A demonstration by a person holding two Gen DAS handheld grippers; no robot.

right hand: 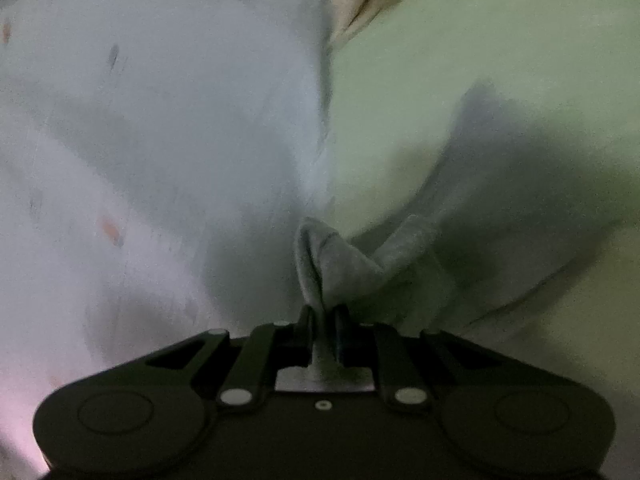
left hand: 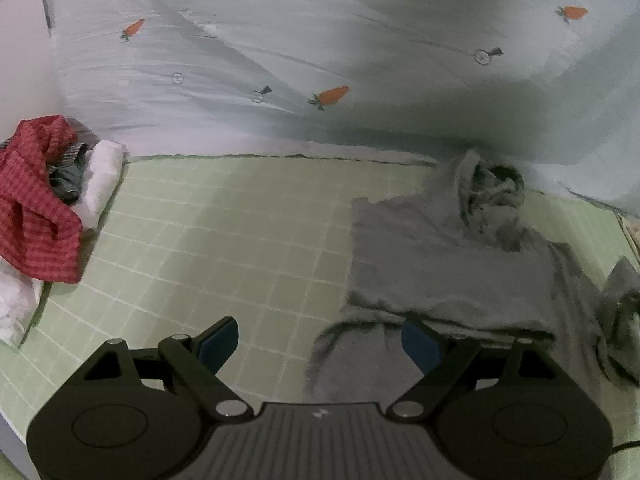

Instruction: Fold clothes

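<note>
A grey hoodie [left hand: 448,264] lies spread on the green checked mat [left hand: 224,248], off toward three o'clock in the left wrist view, its hood [left hand: 496,192] bunched at the far end near the edge of the pale blue sheet [left hand: 280,60] printed with small orange carrots. The near part of the hoodie is folded over on itself, and a sleeve or hem trails toward the camera.

The left hand-held gripper [left hand: 320,346] hovers low with its fingers wide apart; the blue-padded right finger [left hand: 420,344] sits just at the folded edge of the hoodie, while the left one is over bare mat. Nothing is between them.

At nine o'clock a heap of laundry sits at the mat's edge: a red checked cloth [left hand: 36,208] draped over something white [left hand: 100,180], with a dark garment [left hand: 68,176] tucked in the middle.

In the right wrist view, which is blurred, the right hand-held gripper [right hand: 323,316] is pinched tight on a fold of the grey hoodie [right hand: 340,264], which rises in a peak from its tips and runs off toward three o'clock above the green mat [right hand: 500,40]. The blue sheet [right hand: 160,120] fills the nine o'clock side.
</note>
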